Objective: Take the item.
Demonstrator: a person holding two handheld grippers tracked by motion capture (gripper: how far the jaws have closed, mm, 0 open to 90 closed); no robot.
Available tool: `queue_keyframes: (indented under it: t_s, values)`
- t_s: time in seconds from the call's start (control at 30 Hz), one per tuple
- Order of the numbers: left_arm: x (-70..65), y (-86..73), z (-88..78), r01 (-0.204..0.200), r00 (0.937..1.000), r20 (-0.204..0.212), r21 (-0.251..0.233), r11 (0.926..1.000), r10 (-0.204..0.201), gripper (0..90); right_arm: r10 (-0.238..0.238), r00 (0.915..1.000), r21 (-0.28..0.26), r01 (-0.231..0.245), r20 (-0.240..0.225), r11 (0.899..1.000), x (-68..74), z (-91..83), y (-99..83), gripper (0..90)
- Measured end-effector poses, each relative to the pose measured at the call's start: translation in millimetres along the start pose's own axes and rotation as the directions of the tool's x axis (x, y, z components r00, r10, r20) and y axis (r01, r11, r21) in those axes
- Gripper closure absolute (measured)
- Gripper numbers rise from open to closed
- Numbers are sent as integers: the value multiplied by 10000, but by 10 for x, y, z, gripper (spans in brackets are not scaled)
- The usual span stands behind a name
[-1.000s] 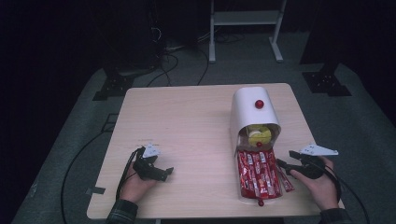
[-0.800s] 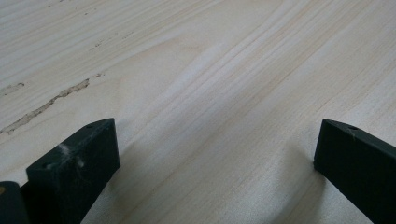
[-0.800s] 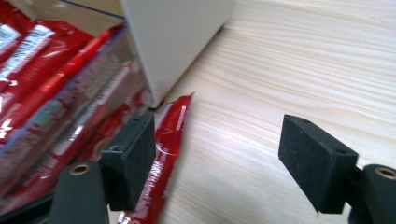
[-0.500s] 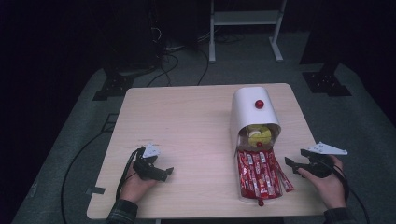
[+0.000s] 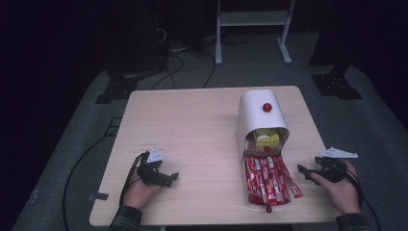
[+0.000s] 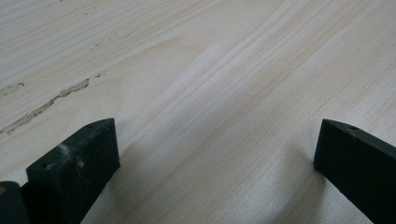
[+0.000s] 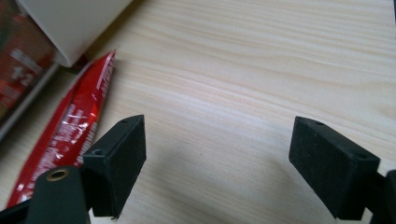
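Note:
A white round-topped box (image 5: 257, 113) with a red knob lies on the wooden table (image 5: 192, 125), its flap (image 5: 250, 199) folded down toward me. Several red packets (image 5: 267, 180) lie on the flap, and something yellow (image 5: 266, 138) sits inside the box. My right gripper (image 5: 306, 172) rests just right of the packets. Its jaws have just been opening and stand wide apart, with bare wood between them (image 7: 217, 154); one red packet (image 7: 70, 135) lies outside the left jaw, below the box's edge (image 7: 70, 23). My left gripper (image 5: 168, 170) rests open at the front left over bare wood (image 6: 215, 154).
The right hand sits close to the table's right edge (image 5: 321, 159). Cables (image 5: 77, 168) trail off the table's left side to the floor. A white stand (image 5: 252, 29) and dark equipment bases (image 5: 337, 84) stand beyond the far edge.
The right gripper has drawn back to the right, away from the red packets, and its jaws have spread wider. The left hand has kept still.

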State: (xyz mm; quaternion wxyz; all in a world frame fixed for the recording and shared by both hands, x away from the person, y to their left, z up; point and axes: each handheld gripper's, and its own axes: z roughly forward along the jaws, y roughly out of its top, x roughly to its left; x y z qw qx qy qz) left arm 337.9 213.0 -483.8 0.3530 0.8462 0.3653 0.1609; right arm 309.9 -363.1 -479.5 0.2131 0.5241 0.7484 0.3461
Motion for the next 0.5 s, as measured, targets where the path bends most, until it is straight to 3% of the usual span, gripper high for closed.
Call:
queue_keyframes:
  t_s: [0.13,0.5]
  values:
    - [0,0,0,1,10000,1,-1,10000,-1,0,-112,9999,277,109,102,9996,-20,34,-29,177]
    - [2,-1,-2,-49,10000,5,8,10000,49,0,-287,9993,84,285,221,9996,-16,56,-52,135]
